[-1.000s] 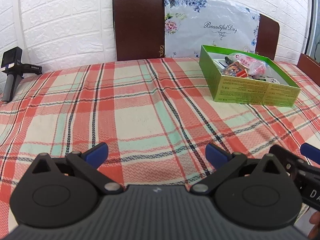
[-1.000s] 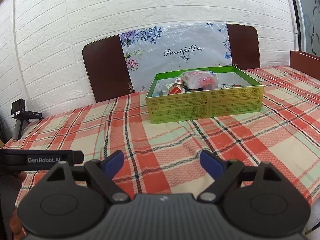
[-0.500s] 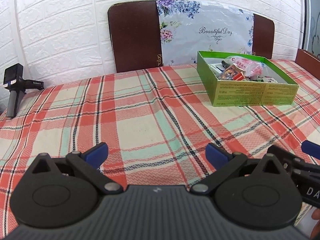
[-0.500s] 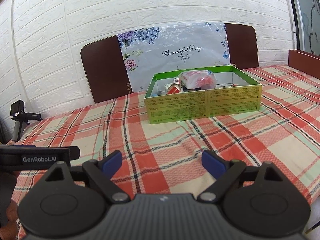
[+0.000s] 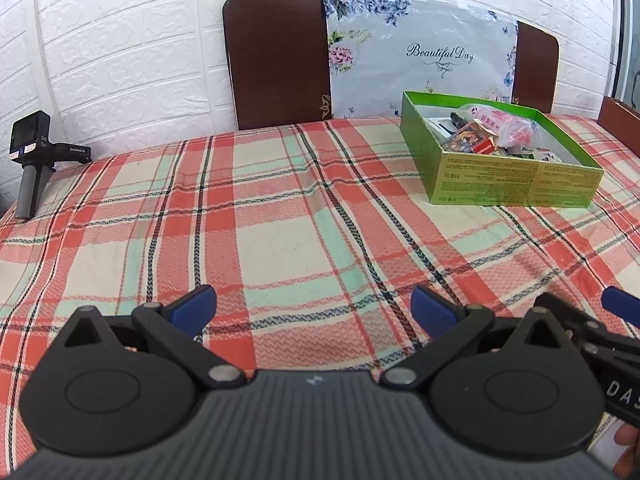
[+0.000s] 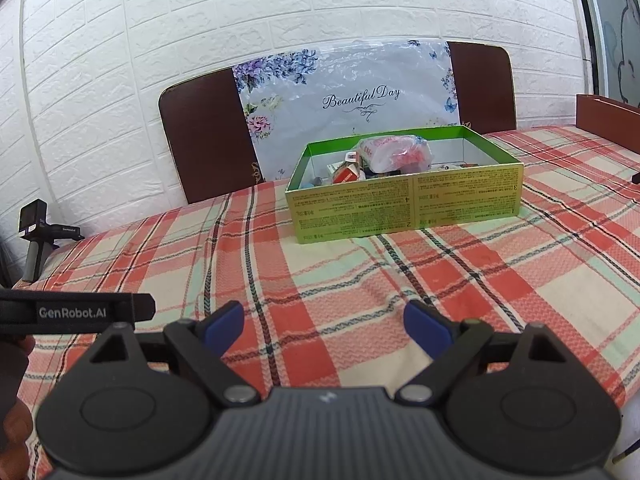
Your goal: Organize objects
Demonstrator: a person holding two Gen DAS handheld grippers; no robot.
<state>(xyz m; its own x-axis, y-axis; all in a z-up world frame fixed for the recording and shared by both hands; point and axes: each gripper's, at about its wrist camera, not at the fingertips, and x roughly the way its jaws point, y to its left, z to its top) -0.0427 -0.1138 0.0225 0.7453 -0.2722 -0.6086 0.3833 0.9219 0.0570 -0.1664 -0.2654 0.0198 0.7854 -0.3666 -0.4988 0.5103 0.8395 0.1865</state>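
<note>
Box (image 5: 516, 186): on the cloth-covered table (image 5: 280, 240), toward its far right corner.
Packets (image 5: 496, 130): piled inside the box.
Board (image 5: 392, 56): upright behind the table's far edge, against the wall.
Handheld camera (image 5: 30, 152): standing at the table's far left corner.

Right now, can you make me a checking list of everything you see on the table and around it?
Surface: plaid tablecloth, red, cream and mint, lying flat.
Job's things: green box, open, holding a plastic bag and small packets.
Clutter: a spare camera handle standing at the far left edge.
Tongs: left tongs open, holding nothing; right tongs open, holding nothing.
Cables: nothing seen.
Surroundings: white brick wall, brown board with a flowery "Beautiful Day" sheet.
</note>
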